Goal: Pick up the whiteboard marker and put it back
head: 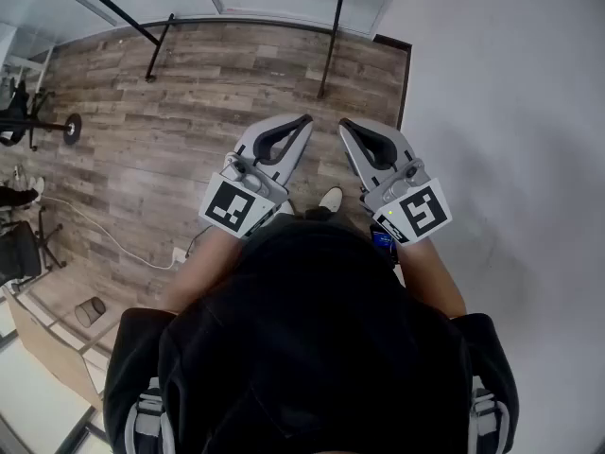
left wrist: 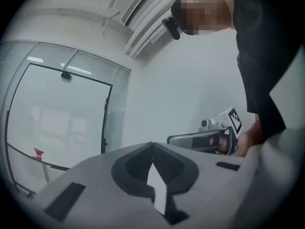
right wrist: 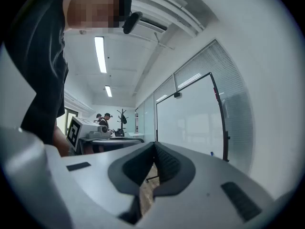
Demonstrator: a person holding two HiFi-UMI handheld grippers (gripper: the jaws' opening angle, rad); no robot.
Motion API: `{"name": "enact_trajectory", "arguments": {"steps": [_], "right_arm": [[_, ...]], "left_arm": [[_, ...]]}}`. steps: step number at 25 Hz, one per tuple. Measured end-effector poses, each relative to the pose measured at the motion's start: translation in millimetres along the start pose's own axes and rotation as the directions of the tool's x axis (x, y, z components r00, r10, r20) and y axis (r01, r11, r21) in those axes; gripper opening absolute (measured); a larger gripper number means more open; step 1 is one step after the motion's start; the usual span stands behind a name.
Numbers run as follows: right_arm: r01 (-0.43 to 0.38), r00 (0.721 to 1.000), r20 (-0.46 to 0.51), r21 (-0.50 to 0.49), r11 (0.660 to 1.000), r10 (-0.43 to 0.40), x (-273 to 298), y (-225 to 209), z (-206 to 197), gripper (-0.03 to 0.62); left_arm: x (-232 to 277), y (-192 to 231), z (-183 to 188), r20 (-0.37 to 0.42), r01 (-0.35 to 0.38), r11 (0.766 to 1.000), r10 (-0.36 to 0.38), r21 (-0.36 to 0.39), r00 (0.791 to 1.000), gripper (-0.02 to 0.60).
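Note:
I hold both grippers side by side at chest height, level, pointing towards a whiteboard on a black-framed stand (head: 330, 36). My left gripper (head: 306, 119) is shut with nothing between its jaws, and its tips meet in its own view (left wrist: 152, 145). My right gripper (head: 343, 122) is shut and empty too (right wrist: 154, 144). The whiteboard (left wrist: 57, 118) stands ahead on the left in the left gripper view and on the right (right wrist: 190, 123) in the right gripper view. A small blue thing (right wrist: 211, 153) and a small red thing (left wrist: 38, 152) sit low on the board; I cannot tell whether either is the marker.
A plain white wall (head: 510, 112) runs along the right. On the wood floor (head: 189, 112) lie a white cable and power strip (head: 178, 254), with an office chair (head: 19, 112) and a small bin (head: 90, 310) at the left. Two people (right wrist: 102, 118) stand far back by desks.

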State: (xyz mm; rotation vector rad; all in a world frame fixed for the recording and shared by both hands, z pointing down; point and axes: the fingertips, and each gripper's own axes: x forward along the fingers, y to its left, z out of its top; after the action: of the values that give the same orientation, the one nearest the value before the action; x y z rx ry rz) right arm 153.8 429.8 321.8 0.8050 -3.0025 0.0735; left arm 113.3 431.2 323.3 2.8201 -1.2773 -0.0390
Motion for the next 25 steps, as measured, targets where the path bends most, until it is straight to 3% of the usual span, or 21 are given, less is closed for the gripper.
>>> {"name": "enact_trajectory", "arguments": {"steps": [16, 20, 25], "right_arm": [[-0.018, 1.0, -0.001, -0.003, 1.0, 0.018, 4.2, -46.0, -1.8, -0.006], [-0.039, 0.999, 0.001, -0.015, 0.999, 0.039, 3.5, -62.0, 0.3, -0.007], [-0.053, 0.999, -0.006, -0.008, 0.999, 0.053, 10.4, -77.5, -3.6, -0.006]], "left_arm": [[37.6, 7.4, -3.6, -0.019, -0.038, 0.999, 0.038, 0.003, 0.999, 0.003], [56.4, 5.1, 6.8, 0.038, -0.037, 0.999, 0.036, 0.018, 0.999, 0.003], [64.8, 13.1, -2.9, -0.009, -0.076, 0.997, 0.076, -0.001, 0.997, 0.003]]}}
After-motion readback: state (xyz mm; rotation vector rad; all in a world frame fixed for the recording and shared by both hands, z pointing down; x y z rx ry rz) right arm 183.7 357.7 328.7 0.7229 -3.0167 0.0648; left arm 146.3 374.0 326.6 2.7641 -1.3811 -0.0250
